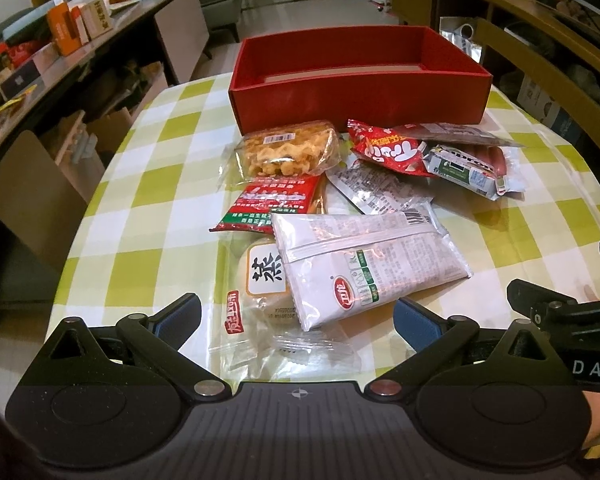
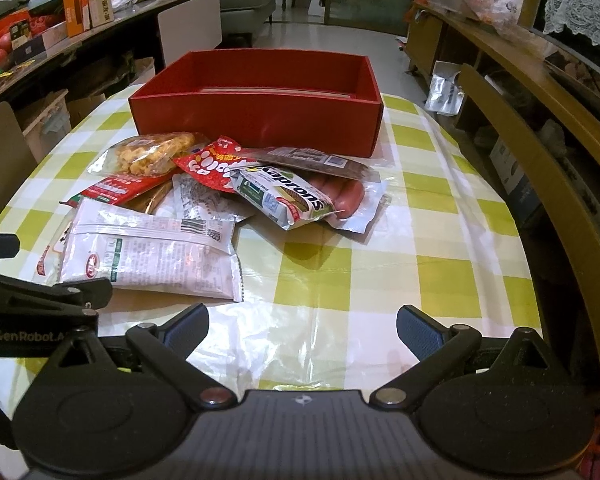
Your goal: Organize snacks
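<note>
An open red box (image 1: 356, 100) (image 2: 256, 116) stands at the far side of the checked table. Several snack packets lie in a pile before it: a waffle pack (image 1: 288, 152) (image 2: 148, 154), a red puffed-snack bag (image 1: 384, 148) (image 2: 214, 166), a Kaprons pack (image 2: 288, 198) (image 1: 468, 172) on sausages (image 2: 348, 196), a red-green packet (image 1: 276, 204), a white pouch (image 1: 364, 264) (image 2: 152, 256) and a clear-wrapped bun (image 1: 256, 292). My left gripper (image 1: 296, 316) is open, its fingers either side of the bun and pouch's near ends. My right gripper (image 2: 302, 328) is open and empty over bare tablecloth, right of the pouch.
The table (image 2: 420, 240) has a yellow-green checked plastic cloth. A shelf with boxes (image 1: 68, 28) runs along the left, a wooden bench or cabinet (image 2: 540, 92) along the right. The other gripper shows at the right edge of the left wrist view (image 1: 560, 312) and the left edge of the right wrist view (image 2: 40, 300).
</note>
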Demonstrator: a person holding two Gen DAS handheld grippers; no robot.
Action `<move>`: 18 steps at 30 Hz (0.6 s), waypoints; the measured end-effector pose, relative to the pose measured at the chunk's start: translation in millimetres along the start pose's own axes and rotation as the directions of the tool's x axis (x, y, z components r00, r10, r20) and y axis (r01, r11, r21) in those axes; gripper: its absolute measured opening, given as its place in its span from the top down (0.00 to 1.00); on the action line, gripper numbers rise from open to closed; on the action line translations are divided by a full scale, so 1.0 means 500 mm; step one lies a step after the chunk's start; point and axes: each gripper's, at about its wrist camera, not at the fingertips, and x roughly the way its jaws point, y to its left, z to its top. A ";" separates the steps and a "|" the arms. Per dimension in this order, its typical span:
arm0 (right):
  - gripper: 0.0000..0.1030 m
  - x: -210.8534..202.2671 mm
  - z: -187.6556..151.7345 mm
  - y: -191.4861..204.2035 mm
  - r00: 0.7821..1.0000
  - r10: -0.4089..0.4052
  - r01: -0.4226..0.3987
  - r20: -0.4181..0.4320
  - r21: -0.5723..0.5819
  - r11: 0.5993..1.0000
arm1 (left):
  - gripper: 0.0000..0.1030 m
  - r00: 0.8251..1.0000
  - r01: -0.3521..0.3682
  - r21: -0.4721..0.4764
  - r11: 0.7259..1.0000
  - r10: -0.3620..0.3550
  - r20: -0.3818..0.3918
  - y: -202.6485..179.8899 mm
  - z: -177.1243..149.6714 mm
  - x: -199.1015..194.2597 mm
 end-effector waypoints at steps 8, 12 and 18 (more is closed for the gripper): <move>0.00 -0.002 0.020 -0.003 1.000 0.004 -0.004 0.011 -0.005 1.000 | 0.00 1.000 0.005 0.019 1.000 -0.005 0.003 0.016 0.004 -0.006; 0.00 0.003 0.037 -0.028 1.000 0.026 -0.025 -0.002 0.061 0.998 | 0.00 0.998 0.067 0.053 0.996 -0.067 -0.011 0.013 0.018 -0.003; 0.00 0.013 0.055 -0.055 0.999 0.042 -0.040 -0.028 0.068 0.997 | 0.00 0.990 0.136 0.251 0.958 -0.140 -0.004 -0.042 0.042 0.010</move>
